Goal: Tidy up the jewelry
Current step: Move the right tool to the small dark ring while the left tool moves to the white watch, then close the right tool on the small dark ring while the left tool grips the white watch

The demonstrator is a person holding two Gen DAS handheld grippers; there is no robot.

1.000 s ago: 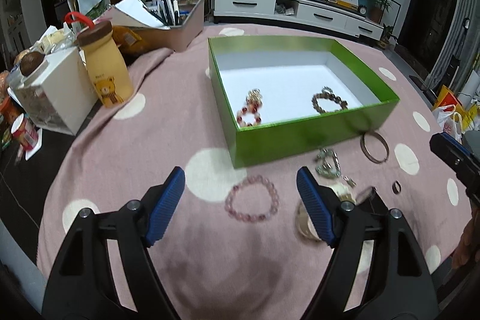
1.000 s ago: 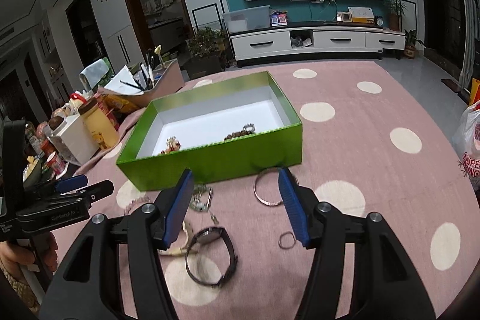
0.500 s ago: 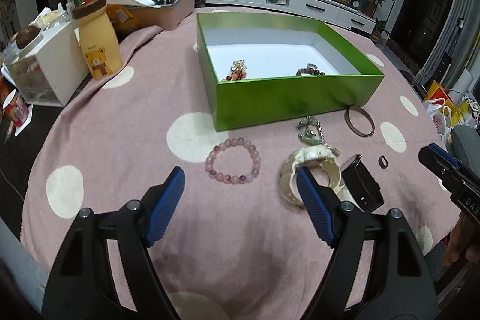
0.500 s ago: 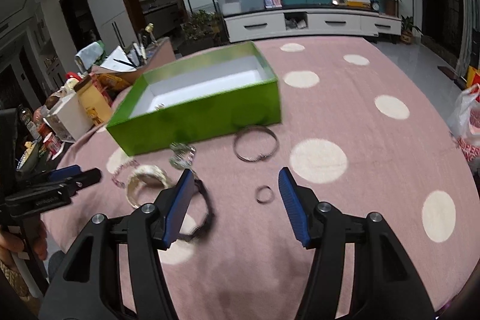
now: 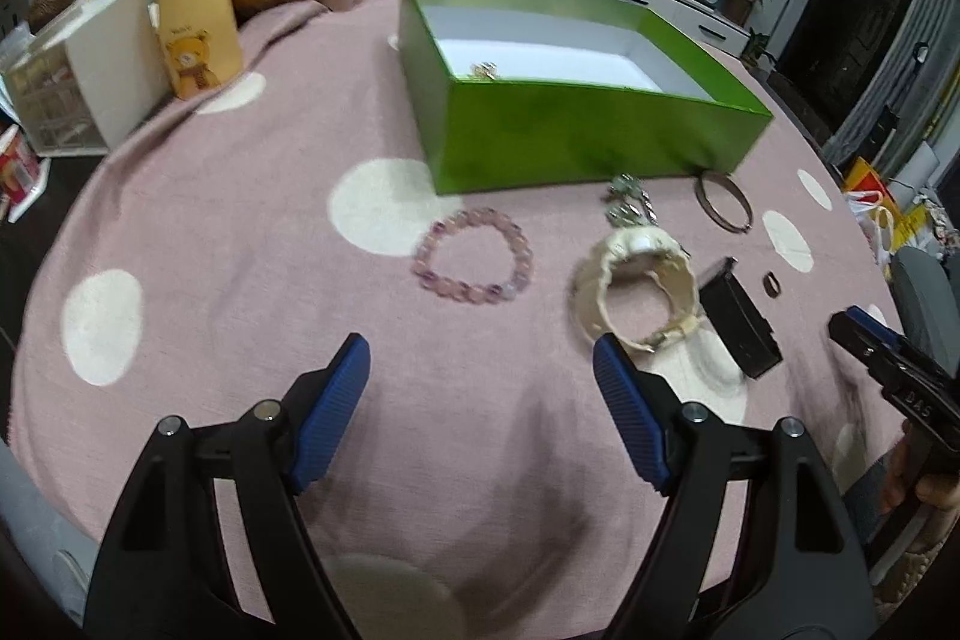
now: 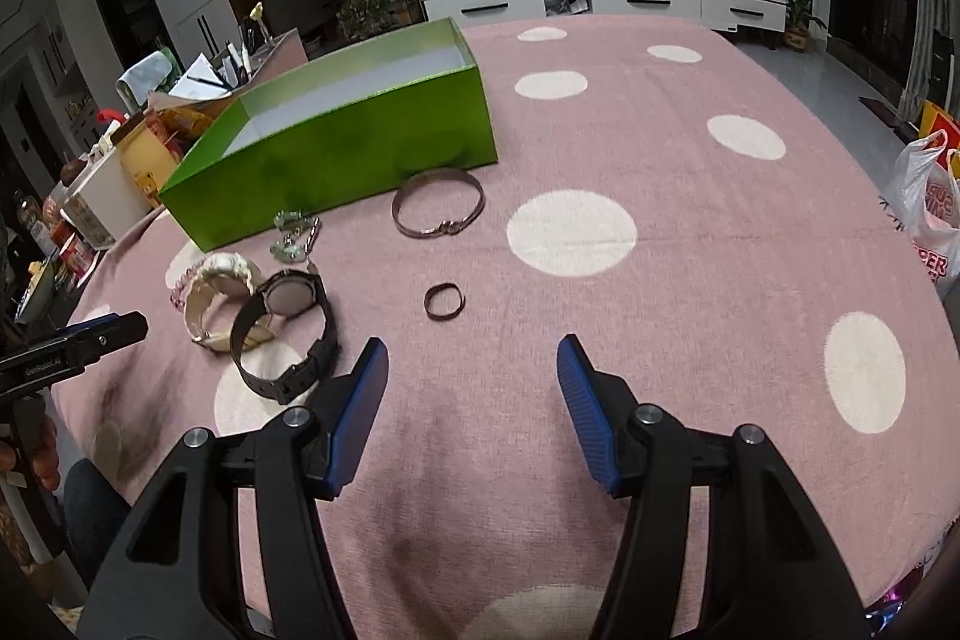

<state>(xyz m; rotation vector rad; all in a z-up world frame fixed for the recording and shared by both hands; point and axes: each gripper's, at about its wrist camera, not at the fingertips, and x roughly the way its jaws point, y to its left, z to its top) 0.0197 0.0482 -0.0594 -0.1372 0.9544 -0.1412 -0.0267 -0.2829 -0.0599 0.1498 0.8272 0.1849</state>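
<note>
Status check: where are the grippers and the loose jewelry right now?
Left gripper and right gripper open, empty, above the cloth. Pink bead bracelet ahead of left; small ring ahead of right. Green box beyond, path unobstructed.

Both hand-held grippers come down toward the jewelry

The left hand-held gripper (image 5: 480,358) sinks closer to the counter (image 5: 240,232), so the pink bead bracelet (image 5: 474,256) now lies ahead of its tips rather than between them. The right hand-held gripper (image 6: 471,361) drops too, nearing the small ring (image 6: 444,301); the green box (image 6: 336,154) sits farther off.
</note>
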